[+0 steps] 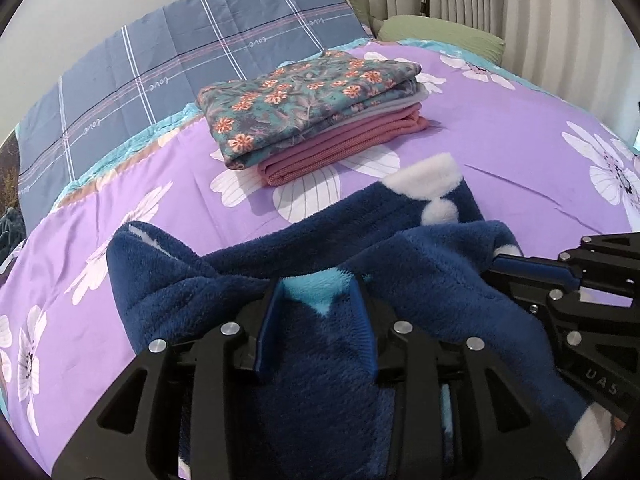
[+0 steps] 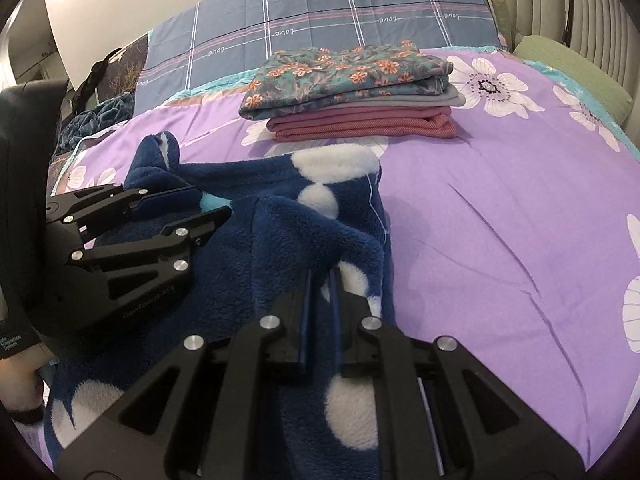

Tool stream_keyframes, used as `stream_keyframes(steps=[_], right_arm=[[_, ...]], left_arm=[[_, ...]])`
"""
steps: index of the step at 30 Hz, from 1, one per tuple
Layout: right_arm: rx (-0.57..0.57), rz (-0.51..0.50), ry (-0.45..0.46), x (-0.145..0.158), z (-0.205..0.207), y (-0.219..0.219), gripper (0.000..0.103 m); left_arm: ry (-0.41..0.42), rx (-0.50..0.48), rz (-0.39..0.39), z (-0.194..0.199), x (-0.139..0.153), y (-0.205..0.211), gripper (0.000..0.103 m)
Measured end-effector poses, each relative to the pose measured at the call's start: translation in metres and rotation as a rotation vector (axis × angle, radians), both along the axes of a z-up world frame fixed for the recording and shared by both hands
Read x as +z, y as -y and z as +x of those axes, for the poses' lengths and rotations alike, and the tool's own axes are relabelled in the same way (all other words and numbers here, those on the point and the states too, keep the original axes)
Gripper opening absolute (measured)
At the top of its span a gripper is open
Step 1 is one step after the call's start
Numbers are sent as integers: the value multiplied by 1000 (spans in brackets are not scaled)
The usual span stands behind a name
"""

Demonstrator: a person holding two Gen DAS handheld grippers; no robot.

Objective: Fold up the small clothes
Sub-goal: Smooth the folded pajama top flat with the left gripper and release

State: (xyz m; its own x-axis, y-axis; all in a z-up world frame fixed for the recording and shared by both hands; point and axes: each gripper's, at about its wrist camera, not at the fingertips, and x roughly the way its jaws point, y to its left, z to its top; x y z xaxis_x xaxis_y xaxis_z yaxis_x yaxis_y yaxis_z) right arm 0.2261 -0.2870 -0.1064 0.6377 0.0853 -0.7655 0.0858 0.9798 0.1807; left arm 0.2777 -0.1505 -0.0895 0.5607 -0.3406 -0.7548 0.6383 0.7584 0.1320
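A navy plush fleece garment with white blotches and a pale blue patch is lying rumpled on the smooth purple floral bedspread, near the front of the bed. The left gripper is sitting with its blue-padded jaws partly apart, fleece bunched between them, though I cannot tell whether the pads are pressing it. The right gripper is pinching its jaws together on a raised fold of the fleece. Behind, a squared stack of folded clothes is resting flat: floral cotton over grey over ribbed pink knit. Only the right wrist view is showing a sleeve at the left edge and a loose white thread along the garment's hem
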Motion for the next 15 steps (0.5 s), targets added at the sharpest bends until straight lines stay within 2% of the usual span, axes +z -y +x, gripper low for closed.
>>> stream_keyframes(steps=[2,4,5,6,9,11,14,15], right_arm=[[3,4,10,0,-2,1,8],[1,21,20,0,-4,3,9],[1,34,22,-1,-5,5,9],[1,42,23,-1,-5,7,9],[2,43,31,0,-7,6,9],[0,37,43,1,-9,5,9],[-1,69,49,0,-10,10,9],[0,75,46,-1,-10,10,10]], left_arm=[[18,-19,8,-6,11,-1,39],[44,-22,-6,-19,27,-4,57],[39,-17,-11,-24,31,-5,73],[23,-18,-16,-31,38,-7,82],[81,-41,3,-60,53,-8,84],[77,-64,17,-73,52,-6,88],[33,-65,35,-73,31,-5,91],[22,-59,15,-69,21,-6,95]])
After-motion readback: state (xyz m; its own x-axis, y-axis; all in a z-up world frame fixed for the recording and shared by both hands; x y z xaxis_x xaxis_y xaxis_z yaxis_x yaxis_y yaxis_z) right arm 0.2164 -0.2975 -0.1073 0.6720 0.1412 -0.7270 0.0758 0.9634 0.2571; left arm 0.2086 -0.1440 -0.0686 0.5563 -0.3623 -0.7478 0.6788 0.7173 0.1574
